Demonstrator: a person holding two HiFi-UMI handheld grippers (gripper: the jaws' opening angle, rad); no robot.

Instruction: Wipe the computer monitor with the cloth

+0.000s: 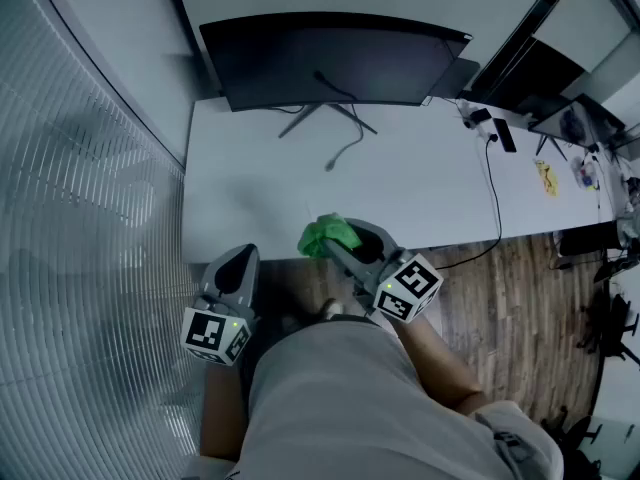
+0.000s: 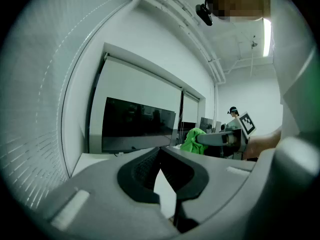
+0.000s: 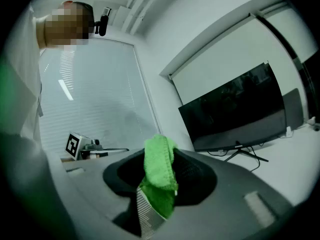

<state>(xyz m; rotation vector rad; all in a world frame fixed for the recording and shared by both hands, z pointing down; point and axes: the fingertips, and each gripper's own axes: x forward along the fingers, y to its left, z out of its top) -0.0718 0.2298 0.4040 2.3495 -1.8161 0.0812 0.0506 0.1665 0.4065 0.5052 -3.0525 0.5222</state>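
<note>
Two grippers hang across the white surface (image 1: 420,183) from the wide black curved computer monitor (image 1: 335,63), well apart from it. The right gripper (image 1: 345,246) has its fingers clenched on the crumpled green cloth (image 1: 325,236). The left gripper (image 1: 238,260) has its fingers pressed together on nothing.

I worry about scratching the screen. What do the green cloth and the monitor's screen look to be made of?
The green cloth shows a soft looped pile and a stitched hem, likely microfibre. The monitor has a dark, smooth screen, probably plastic-faced; dim reflections in the right gripper view suggest semi-gloss, not fully matte.
</note>
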